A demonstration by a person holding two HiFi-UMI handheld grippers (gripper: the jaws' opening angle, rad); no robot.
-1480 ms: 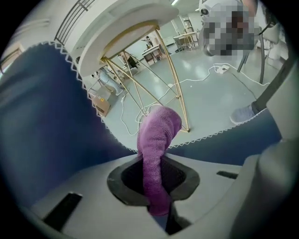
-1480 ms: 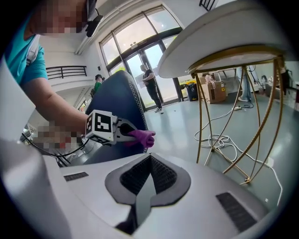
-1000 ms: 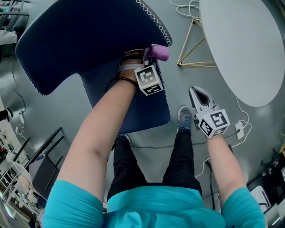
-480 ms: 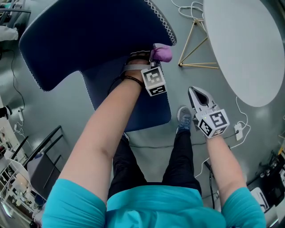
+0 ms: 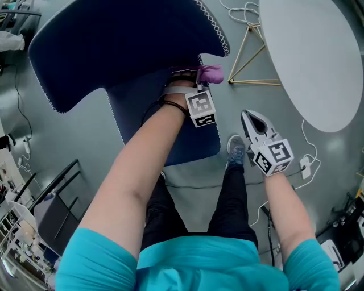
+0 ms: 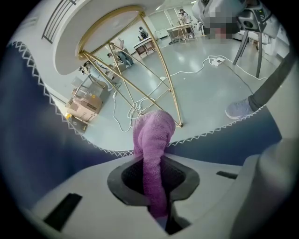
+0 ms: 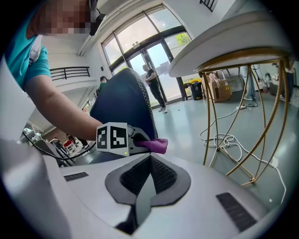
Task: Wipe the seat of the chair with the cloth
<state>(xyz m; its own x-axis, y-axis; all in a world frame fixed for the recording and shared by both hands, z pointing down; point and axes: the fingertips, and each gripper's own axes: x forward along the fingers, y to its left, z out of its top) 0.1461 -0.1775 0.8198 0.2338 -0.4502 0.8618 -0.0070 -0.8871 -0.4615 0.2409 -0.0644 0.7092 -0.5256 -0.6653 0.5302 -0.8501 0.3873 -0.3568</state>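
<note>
You are clamping your left gripper point(image 5: 199, 78) on the purple cloth point(image 5: 211, 72), and in the left gripper view the jaws are pinching the cloth point(image 6: 152, 140) in a narrow fold that is bunching up past their tips. In the head view the cloth is sitting at the right-hand edge of the dark blue chair seat point(image 5: 133, 105), just below the white zigzag stitching of the backrest point(image 5: 114, 40); whether it is pressing on the seat is not showing clearly. Your left forearm is reaching across the seat from its front. You are holding your right gripper point(image 5: 248, 118) off the chair, well apart from the cloth, over the grey floor just beside your shoe point(image 5: 235, 149). In the right gripper view its jaws are lying together with nothing between them, and beyond them the left gripper's marker cube point(image 7: 113, 137) and the cloth's end point(image 7: 157, 145) are showing against the chair. The round white table point(image 5: 307, 51) on gold wire legs point(image 5: 250, 57) is standing to the chair's right, with white cables point(image 5: 239, 10) trailing on the floor near it.
</note>
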